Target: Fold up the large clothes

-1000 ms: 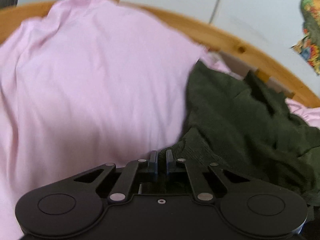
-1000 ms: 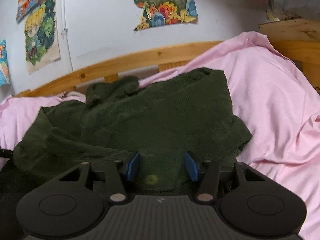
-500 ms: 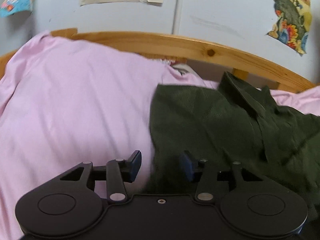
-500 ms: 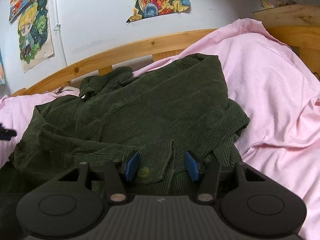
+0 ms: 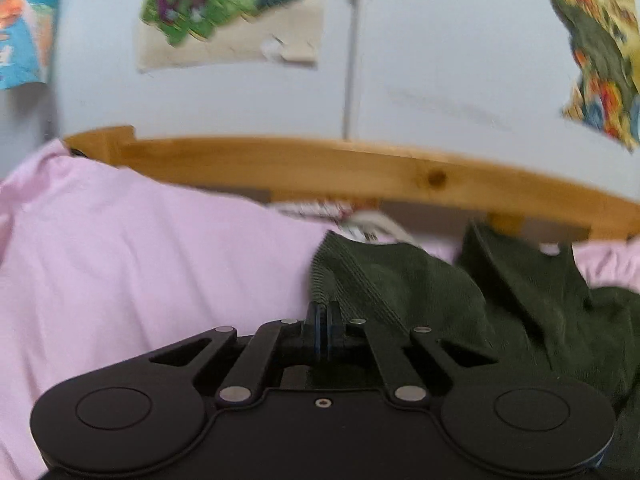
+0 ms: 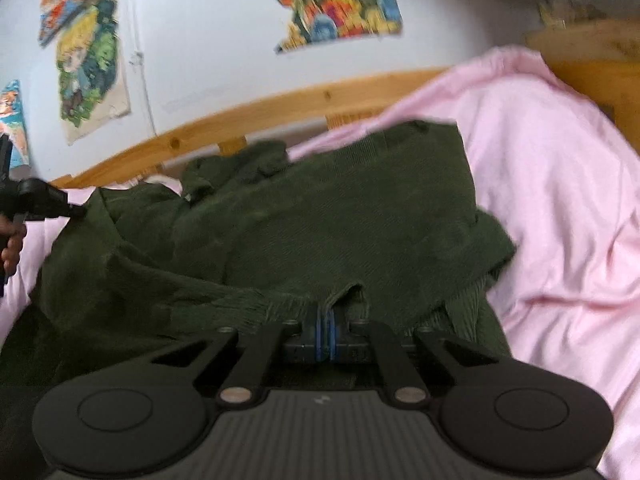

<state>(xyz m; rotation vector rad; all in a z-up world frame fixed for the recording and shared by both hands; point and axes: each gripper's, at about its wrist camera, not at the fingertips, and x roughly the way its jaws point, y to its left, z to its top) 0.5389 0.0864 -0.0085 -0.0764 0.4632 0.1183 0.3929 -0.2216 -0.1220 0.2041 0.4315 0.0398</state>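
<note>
Dark green corduroy garment (image 6: 320,216) lies crumpled on a pink bedsheet (image 6: 560,200), spread across the middle of the bed with its collar bunched at the far side near the wooden bed rail (image 6: 280,108).

Right claw (image 6: 326,320): jaws have just been closing and now sit pressed together on a raised fold at the near hem of the garment; cloth is pinched between the blue pads.

Left claw (image 5: 322,320): jaws have just been closing, now pressed together at the garment's left edge, where ribbed corduroy meets the pink sheet. A ridge of cloth rises straight from the tips, so it reads as pinching that edge. View is motion-blurred.

In the right wrist view, the left claw shows at the far left, its tip touching the garment's left corner, held by a hand (image 6: 12,248).

Torn colourful posters (image 6: 340,4) hang on the pale wall beyond the rail.
</note>
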